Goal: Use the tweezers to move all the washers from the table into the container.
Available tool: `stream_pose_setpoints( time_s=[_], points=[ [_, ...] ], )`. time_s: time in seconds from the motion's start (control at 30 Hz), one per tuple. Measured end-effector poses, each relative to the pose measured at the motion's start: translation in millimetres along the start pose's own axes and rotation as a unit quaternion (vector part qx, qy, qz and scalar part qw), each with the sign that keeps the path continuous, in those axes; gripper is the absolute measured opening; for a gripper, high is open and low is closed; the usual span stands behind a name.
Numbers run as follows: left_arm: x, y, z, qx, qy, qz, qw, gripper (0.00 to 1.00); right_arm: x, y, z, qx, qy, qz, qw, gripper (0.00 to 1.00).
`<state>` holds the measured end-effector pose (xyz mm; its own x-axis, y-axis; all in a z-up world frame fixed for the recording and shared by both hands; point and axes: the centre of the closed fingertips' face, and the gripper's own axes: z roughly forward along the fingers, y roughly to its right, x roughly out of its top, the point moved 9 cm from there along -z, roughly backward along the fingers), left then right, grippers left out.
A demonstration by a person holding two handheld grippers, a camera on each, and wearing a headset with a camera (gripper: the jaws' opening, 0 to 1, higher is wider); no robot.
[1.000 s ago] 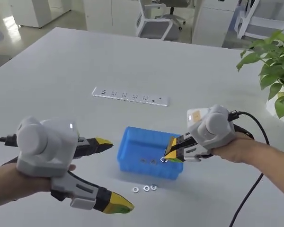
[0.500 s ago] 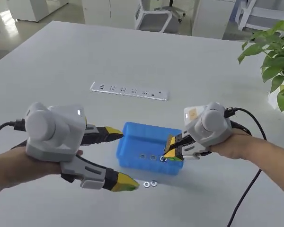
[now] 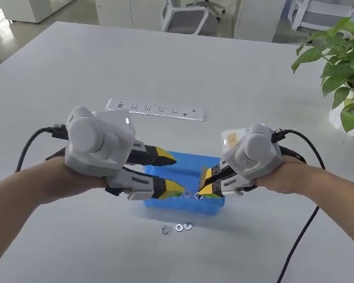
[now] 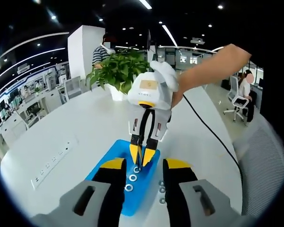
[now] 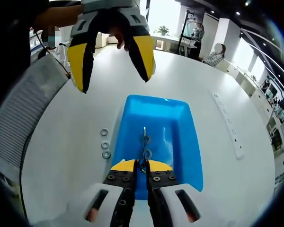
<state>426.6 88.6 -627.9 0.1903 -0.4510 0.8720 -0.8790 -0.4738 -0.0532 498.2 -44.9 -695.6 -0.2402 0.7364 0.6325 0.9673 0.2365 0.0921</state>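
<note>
Washers: three small silver metal washers (image 3: 178, 227) in row on white table (image 3: 76, 65), just beside near wall of blue plastic container (image 3: 183, 207); more inside. Right gripper (image 3: 205, 184) pinches thin metal tweezers (image 5: 144, 133) over container. Left gripper (image 3: 172, 172), jaws wide, holds nothing, close opposite. White power strip (image 3: 154, 109) beyond; bare table all round.

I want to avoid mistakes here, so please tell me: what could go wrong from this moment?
1. The left gripper hangs open above the container, close to the right gripper; they might bump.
2. The thin tweezers in the right gripper could drop a washer.
3. Three washers lie close together on the table; taking one may push the others.
</note>
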Motion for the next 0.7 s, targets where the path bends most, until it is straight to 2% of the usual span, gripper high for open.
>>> stream_pose_setpoints(
  time_s=[0.4, 0.7],
  points=[
    [10.5, -3.4, 26.1, -0.026, -0.017, 0.037, 0.9988, 0.23, -1.2, -0.5, -0.9, 0.0, 0.0, -0.002, 1.0, 0.08],
    [13.1, -7.6, 43.0, -0.051, -0.036, 0.069, 0.9957, 0.15, -0.7, -0.4, -0.8, 0.003, -0.004, -0.011, 0.9999, 0.08]
  ],
)
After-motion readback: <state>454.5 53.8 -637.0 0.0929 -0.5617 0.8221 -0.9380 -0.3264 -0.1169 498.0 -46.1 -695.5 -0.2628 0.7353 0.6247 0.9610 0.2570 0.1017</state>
